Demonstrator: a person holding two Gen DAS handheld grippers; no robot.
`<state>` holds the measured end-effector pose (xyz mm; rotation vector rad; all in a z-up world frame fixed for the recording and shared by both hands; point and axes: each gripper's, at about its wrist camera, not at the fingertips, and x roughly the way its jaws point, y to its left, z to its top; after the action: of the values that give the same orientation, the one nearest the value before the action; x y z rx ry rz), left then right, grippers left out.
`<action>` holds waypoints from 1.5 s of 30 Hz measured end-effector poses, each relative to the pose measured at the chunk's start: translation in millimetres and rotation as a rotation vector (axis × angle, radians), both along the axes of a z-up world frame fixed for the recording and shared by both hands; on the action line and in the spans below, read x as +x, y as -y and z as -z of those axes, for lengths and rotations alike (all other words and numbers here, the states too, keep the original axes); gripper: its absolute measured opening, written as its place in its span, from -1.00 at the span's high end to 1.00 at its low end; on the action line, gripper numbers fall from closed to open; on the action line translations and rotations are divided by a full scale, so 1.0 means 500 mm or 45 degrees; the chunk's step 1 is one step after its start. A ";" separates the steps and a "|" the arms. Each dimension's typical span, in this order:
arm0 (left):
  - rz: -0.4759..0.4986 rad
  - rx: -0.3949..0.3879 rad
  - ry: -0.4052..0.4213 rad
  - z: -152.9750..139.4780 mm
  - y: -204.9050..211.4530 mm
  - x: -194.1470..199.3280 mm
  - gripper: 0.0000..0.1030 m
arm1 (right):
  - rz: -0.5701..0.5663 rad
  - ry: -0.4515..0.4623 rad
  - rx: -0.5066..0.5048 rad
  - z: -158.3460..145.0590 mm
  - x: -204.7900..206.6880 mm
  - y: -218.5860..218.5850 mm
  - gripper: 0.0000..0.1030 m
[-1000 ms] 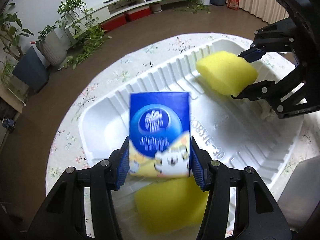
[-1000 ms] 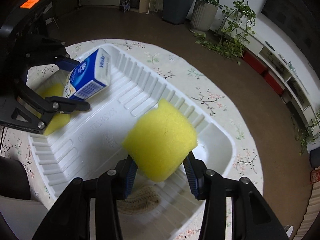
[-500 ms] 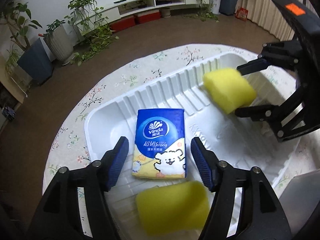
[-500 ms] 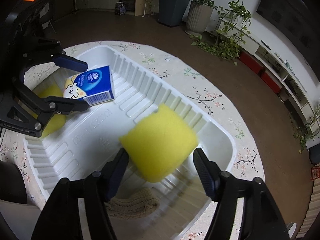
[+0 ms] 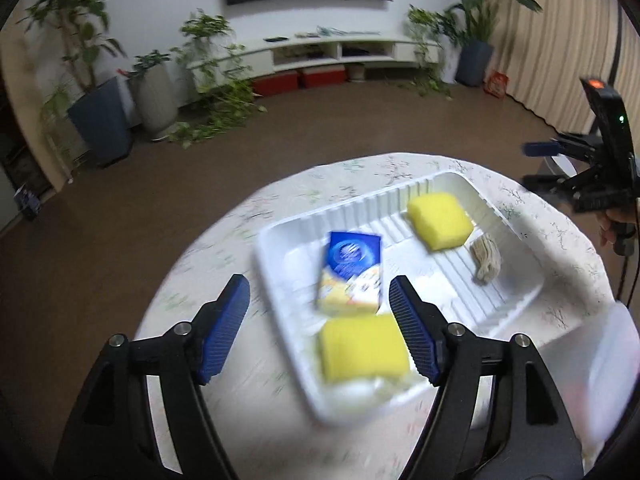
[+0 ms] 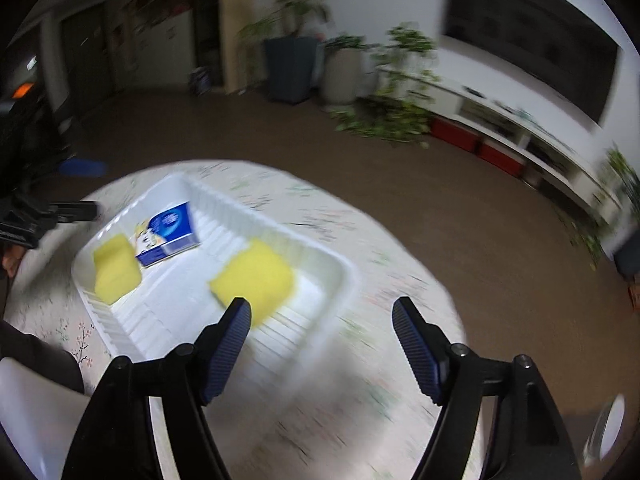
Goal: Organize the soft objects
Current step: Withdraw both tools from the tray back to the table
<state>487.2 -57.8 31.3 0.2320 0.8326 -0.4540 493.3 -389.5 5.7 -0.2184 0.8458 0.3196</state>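
Observation:
A white ribbed tray (image 5: 516,304) (image 6: 340,276) on the round floral table holds a blue tissue pack (image 5: 352,276) (image 6: 170,232), two yellow sponges (image 5: 440,222) (image 5: 362,348) (image 6: 252,280) (image 6: 116,270) and a beige knitted cloth (image 5: 486,260). My left gripper (image 5: 318,330) hangs above the tray's near end, jaws still opening, pressing on nothing. My right gripper (image 6: 322,342) is raised over the tray's corner, jaws still opening and empty. Each gripper shows at the edge of the other's view (image 5: 552,164) (image 6: 76,188).
The floral tablecloth (image 5: 224,248) (image 6: 312,400) covers the round table. A white chair back (image 5: 600,360) stands near the table's edge. Potted plants (image 5: 100,120) and a low white TV shelf (image 5: 320,52) lie beyond on the brown floor. A hand (image 5: 616,224) holds the right gripper.
Both grippers have let go: the tissue pack and the far sponge now lie in the tray. Both have opened wider, lifted and pulled back from the tray.

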 end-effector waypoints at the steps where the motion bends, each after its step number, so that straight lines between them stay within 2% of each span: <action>1: -0.020 0.000 0.014 -0.009 -0.018 -0.016 -0.40 | 0.035 0.003 0.013 -0.008 -0.012 0.027 -0.47; 5: -0.075 -0.017 0.038 -0.032 -0.090 -0.110 -0.45 | 0.173 0.010 0.078 -0.031 -0.092 0.133 -0.48; 9: -0.167 -0.037 0.053 -0.039 -0.155 -0.223 -0.45 | 0.284 0.023 0.168 -0.042 -0.214 0.221 -0.49; 14: -0.236 -0.016 0.047 -0.033 -0.206 -0.379 -0.46 | 0.325 0.022 0.168 -0.042 -0.369 0.250 -0.49; 17: -0.278 -0.042 0.036 -0.029 -0.225 -0.464 -0.62 | 0.313 0.015 0.130 -0.040 -0.459 0.228 -0.51; 20: -0.297 -0.081 0.039 -0.021 -0.230 -0.554 -0.80 | 0.303 -0.018 0.144 -0.033 -0.551 0.199 -0.70; 24: -0.299 -0.139 0.004 0.002 -0.208 -0.654 -0.83 | 0.237 -0.071 0.175 -0.021 -0.643 0.134 -0.87; 30: -0.355 -0.204 -0.026 0.037 -0.170 -0.765 -0.95 | 0.164 -0.126 0.238 0.001 -0.770 0.016 -0.99; 34: -0.419 -0.236 -0.053 0.077 -0.144 -0.814 -1.00 | 0.171 -0.120 0.285 0.014 -0.820 -0.041 -1.00; 39: -0.441 -0.243 -0.076 0.118 -0.108 -0.854 -1.00 | 0.218 -0.120 0.237 0.059 -0.869 -0.108 -1.00; 45: -0.486 -0.224 -0.062 0.139 -0.094 -0.851 -1.00 | 0.267 -0.079 0.214 0.094 -0.885 -0.148 -1.00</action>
<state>61.7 -10.8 -38.3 -0.1014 0.8561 -0.1728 51.0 -315.7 -41.1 0.0372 0.8895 0.2001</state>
